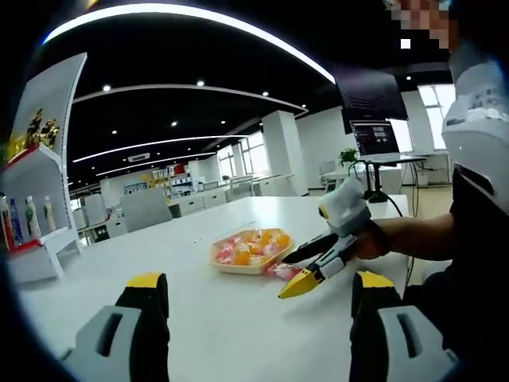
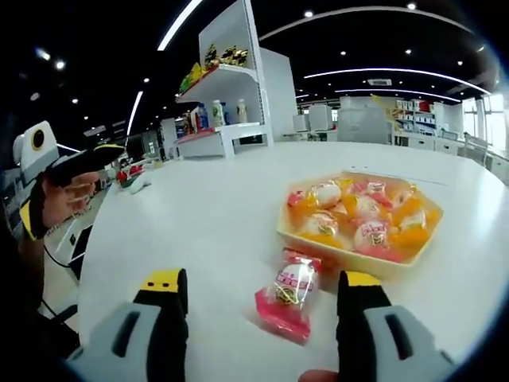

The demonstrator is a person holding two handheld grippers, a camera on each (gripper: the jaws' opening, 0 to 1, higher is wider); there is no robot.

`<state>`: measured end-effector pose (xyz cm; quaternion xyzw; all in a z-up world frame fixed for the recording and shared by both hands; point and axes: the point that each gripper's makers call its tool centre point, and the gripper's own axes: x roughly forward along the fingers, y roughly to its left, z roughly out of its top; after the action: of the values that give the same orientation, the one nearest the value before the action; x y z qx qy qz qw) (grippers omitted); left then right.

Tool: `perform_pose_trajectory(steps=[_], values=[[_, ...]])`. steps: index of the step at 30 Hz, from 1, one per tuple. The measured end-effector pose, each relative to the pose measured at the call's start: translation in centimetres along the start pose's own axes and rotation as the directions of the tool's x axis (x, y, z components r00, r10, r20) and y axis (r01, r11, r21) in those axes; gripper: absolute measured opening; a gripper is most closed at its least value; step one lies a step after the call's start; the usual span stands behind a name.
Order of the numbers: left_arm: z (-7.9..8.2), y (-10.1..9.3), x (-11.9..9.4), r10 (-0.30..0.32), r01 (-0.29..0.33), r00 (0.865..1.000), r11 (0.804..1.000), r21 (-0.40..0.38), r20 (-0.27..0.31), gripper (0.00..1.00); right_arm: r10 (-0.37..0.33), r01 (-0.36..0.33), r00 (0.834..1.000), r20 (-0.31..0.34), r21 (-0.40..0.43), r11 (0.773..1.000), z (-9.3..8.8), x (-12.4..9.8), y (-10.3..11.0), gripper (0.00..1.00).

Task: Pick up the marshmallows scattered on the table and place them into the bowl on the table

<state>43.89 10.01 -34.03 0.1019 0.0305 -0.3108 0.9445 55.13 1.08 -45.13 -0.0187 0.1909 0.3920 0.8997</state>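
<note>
Best to lower the spread right gripper (image 2: 258, 298) squarely over the wrapped marshmallow (image 2: 288, 301) lying on the table (image 2: 207, 207) just near of the filled bowl (image 2: 362, 216), pinch mid-wrapper, with the left gripper (image 1: 258, 306) spread too, idle, well apart.

An open-plan office is showing here: long ceiling light strips (image 1: 191, 16) are glowing, desks (image 1: 199, 203) are lining the far side, a monitor (image 1: 374, 137) is standing right, and a display shelf (image 2: 227, 103) is holding bottles.

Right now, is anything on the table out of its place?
Yes. One wrapped marshmallow lies on the table beside the bowl, between the open jaws of the right gripper; the others sit inside the bowl.
</note>
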Motion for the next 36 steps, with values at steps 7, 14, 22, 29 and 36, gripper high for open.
perform_pose_trajectory(steps=[7, 14, 22, 29, 36], values=[[-0.3, 0.0, 0.2, 0.0, 0.0, 1.0, 1.0, -0.002, -0.011, 0.95, -0.028, 0.028, 1.0, 0.008, 0.006, 1.0, 0.0, 0.1, -0.6, 0.65], [-0.5, 0.2, 0.1, 0.007, -0.007, 1.0, 1.0, -0.003, -0.014, 0.95, -0.055, 0.055, 0.998, 0.003, -0.006, 0.998, -0.2, 0.4, -0.9, 0.57], [-0.6, 0.3, -0.1, 0.011, -0.011, 1.0, 1.0, 0.002, -0.02, 0.94, -0.084, 0.084, 0.996, 0.014, -0.013, 0.996, -0.2, 0.5, -1.3, 0.49], [-0.8, 0.5, -0.4, 0.02, -0.02, 0.999, 1.0, 0.001, -0.025, 0.94, -0.143, 0.144, 0.99, 0.018, -0.099, 0.985, -0.4, 0.6, -2.2, 0.38], [-1.0, 0.7, -0.7, 0.027, -0.027, 0.999, 1.0, 0.003, -0.032, 0.94, -0.144, 0.146, 0.989, 0.022, -0.11, 0.983, -0.4, 0.6, -2.0, 0.31]])
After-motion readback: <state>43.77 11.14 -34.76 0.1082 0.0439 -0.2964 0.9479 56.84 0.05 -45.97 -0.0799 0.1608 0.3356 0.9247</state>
